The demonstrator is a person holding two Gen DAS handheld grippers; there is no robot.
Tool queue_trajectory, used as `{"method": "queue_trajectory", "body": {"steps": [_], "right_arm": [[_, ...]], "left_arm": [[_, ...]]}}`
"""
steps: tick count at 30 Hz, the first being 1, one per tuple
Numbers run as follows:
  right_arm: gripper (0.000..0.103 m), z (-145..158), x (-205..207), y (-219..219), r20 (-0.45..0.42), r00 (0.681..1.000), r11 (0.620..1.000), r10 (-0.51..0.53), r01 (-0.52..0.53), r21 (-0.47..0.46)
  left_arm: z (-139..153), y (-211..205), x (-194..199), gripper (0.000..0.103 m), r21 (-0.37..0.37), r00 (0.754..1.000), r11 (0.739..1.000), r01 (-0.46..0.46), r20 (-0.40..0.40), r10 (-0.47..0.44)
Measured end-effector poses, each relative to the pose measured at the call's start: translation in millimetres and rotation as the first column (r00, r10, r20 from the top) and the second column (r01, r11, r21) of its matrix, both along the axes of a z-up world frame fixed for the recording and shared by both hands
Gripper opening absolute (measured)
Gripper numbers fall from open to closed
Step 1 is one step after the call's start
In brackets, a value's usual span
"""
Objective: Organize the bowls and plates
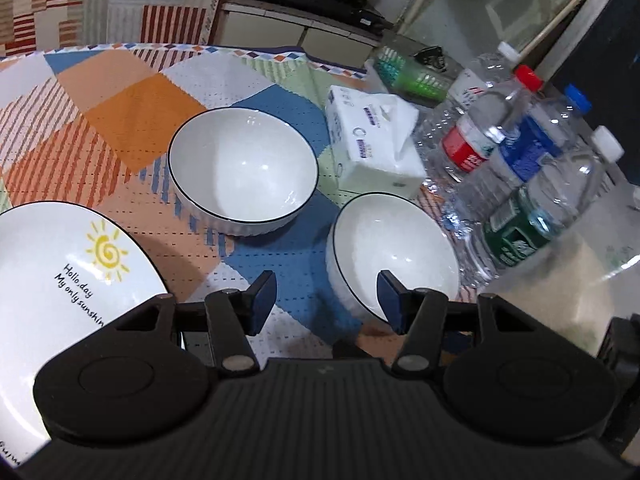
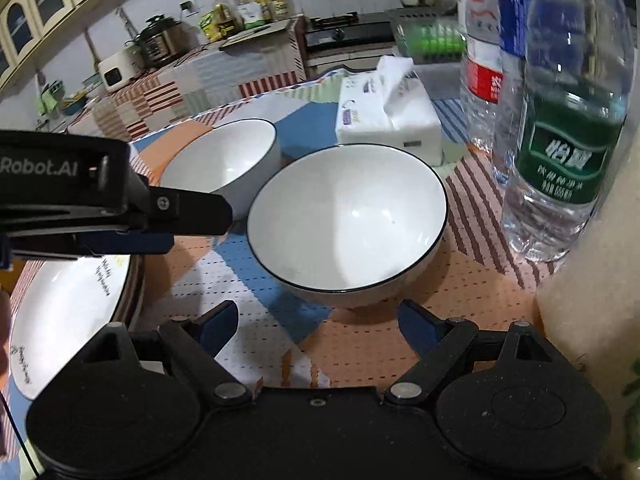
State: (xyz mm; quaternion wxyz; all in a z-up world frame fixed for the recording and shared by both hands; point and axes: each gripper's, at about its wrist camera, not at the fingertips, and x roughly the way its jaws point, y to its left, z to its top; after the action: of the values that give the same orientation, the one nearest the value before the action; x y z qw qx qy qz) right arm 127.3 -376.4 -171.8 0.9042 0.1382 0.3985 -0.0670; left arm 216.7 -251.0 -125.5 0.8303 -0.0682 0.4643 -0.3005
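Two white bowls with dark rims stand on the patterned tablecloth. In the left wrist view the far bowl (image 1: 242, 170) is at centre and the near bowl (image 1: 394, 254) is at right. A white plate (image 1: 52, 280) with a sun drawing lies at left. My left gripper (image 1: 326, 300) is open and empty above the cloth, its right finger by the near bowl's rim. In the right wrist view the near bowl (image 2: 348, 220) sits just ahead of my open, empty right gripper (image 2: 318, 326). The far bowl (image 2: 224, 160) and the plate (image 2: 60, 312) show there too. The left gripper's body (image 2: 100, 192) hangs over the plate.
A tissue pack (image 1: 372, 140) lies behind the bowls and shows in the right wrist view (image 2: 388, 116). Several water bottles (image 1: 520, 168) stand at the right, close to the near bowl; the green-labelled one (image 2: 568, 128) is nearest. A beige object (image 2: 592, 320) stands at far right.
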Motion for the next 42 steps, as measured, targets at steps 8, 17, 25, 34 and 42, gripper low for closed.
{"method": "queue_trajectory", "body": {"steps": [8,17,25,34,42], "right_arm": [[0.09,-14,9,-13,0.026,0.999,0.999,-0.041,0.041,0.012],[0.093,-23,16,-9,0.072,0.997,0.994,-0.004,0.012,-0.105],[0.098,-29,18,-8,0.099,0.994,0.984,0.034,-0.016,-0.175],[0.098,-5,5,3,0.115,0.989,0.984,0.094,-0.075,-0.163],[0.099,30,-24,30,0.154,0.975,0.972,0.161,-0.13,-0.195]], "left_arm": [[-19,-30,16,0.054,0.074,0.998,0.996,0.056,-0.033,-0.054],[-44,-30,38,0.041,0.025,0.99,0.999,-0.035,-0.135,0.039],[-35,-38,31,0.014,0.005,0.994,1.0,0.019,-0.111,-0.018],[4,-39,-3,0.014,0.195,0.993,0.974,0.117,0.001,-0.119],[47,-2,-32,0.014,0.151,0.996,0.985,0.086,0.009,-0.088]]}}
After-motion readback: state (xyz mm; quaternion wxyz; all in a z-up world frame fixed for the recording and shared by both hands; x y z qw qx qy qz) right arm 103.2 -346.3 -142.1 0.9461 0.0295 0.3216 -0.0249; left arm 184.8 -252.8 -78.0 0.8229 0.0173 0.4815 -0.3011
